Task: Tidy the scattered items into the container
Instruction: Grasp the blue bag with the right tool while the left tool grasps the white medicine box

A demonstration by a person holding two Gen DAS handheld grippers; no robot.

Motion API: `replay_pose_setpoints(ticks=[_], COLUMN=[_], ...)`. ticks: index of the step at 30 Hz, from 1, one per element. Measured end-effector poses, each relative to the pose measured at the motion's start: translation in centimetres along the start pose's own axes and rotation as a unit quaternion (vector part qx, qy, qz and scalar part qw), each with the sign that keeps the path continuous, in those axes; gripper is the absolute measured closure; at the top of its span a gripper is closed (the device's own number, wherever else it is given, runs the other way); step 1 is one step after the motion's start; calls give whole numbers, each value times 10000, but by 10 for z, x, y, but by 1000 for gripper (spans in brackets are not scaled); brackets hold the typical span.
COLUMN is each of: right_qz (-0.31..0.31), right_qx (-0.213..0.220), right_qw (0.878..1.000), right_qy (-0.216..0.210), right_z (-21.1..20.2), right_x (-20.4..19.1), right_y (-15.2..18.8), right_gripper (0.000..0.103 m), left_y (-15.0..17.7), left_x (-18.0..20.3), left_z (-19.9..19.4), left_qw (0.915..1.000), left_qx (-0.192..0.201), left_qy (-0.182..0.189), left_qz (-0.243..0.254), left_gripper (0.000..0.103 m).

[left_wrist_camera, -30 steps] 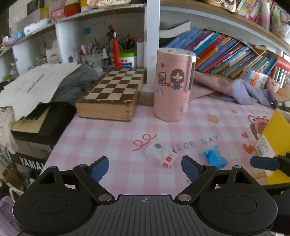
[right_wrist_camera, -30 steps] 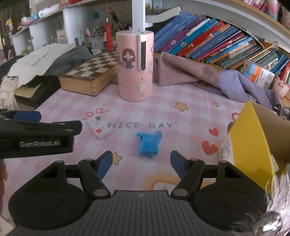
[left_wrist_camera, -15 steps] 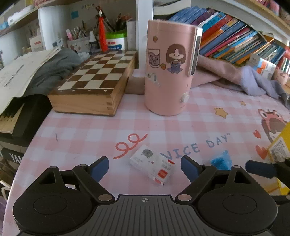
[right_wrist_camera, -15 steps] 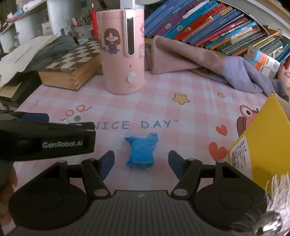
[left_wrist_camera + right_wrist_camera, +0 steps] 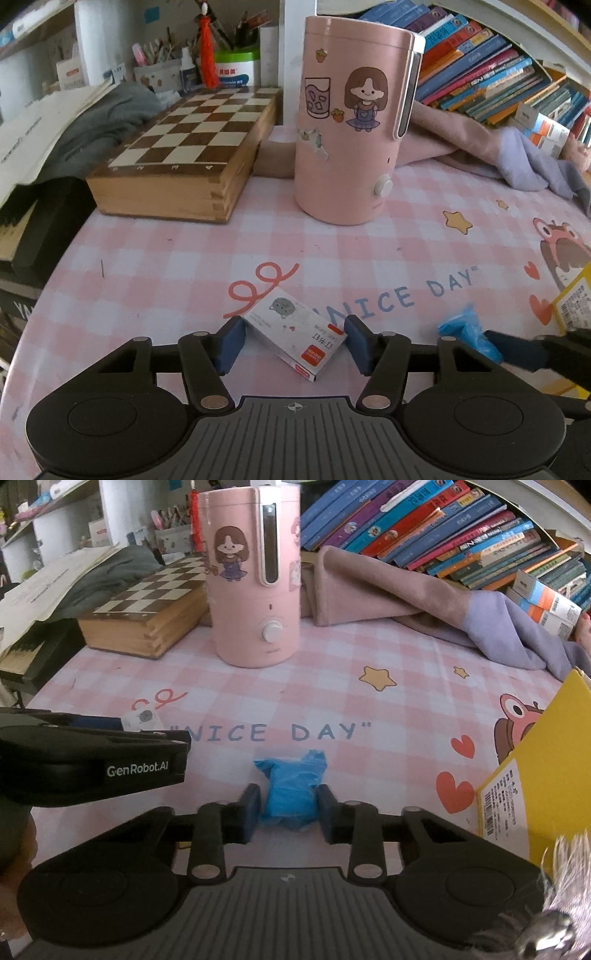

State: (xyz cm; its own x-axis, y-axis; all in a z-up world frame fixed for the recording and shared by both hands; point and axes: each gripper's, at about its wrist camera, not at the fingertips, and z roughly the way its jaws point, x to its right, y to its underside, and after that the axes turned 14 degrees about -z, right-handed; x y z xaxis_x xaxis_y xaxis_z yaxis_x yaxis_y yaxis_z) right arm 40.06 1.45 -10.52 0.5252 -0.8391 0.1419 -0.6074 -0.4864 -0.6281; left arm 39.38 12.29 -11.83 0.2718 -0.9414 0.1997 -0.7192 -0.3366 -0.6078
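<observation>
Both grippers have dropped to the pink checked mat (image 5: 155,258), jaws just closing: left gripper (image 5: 293,345) pinches the white box (image 5: 295,334), right gripper (image 5: 284,814) squeezes the blue wad (image 5: 291,790) beside the yellow container (image 5: 546,768).

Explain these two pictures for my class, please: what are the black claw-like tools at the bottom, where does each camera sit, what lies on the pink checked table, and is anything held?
No robot arm here: a person holds a two-finger gripper in each hand, each with a camera looking forward along its fingers.

In the left view, the left gripper has just been closing its jaws; its pads touch a small white box lying on the table.

In the right view, the right gripper has just closed on a crumpled blue packet.

Also on the table: a pink cylinder appliance, a wooden chessboard box, a pink and purple cloth. The yellow box at the right is probably the container.
</observation>
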Motion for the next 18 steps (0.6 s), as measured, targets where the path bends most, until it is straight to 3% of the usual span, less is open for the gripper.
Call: replay_pose_setpoints(ticks=[18], right_qz=[-103], right_qx=[422], right_qw=[9990], right_qy=[66], right_z=[-57], right_x=[-10], right_y=[10], right_gripper=[74], left_y=[18], left_x=[-14], left_z=[-74], left_qw=[9984], left_qx=[390], left_qy=[328], left_qz=[-232], left_gripper=[45])
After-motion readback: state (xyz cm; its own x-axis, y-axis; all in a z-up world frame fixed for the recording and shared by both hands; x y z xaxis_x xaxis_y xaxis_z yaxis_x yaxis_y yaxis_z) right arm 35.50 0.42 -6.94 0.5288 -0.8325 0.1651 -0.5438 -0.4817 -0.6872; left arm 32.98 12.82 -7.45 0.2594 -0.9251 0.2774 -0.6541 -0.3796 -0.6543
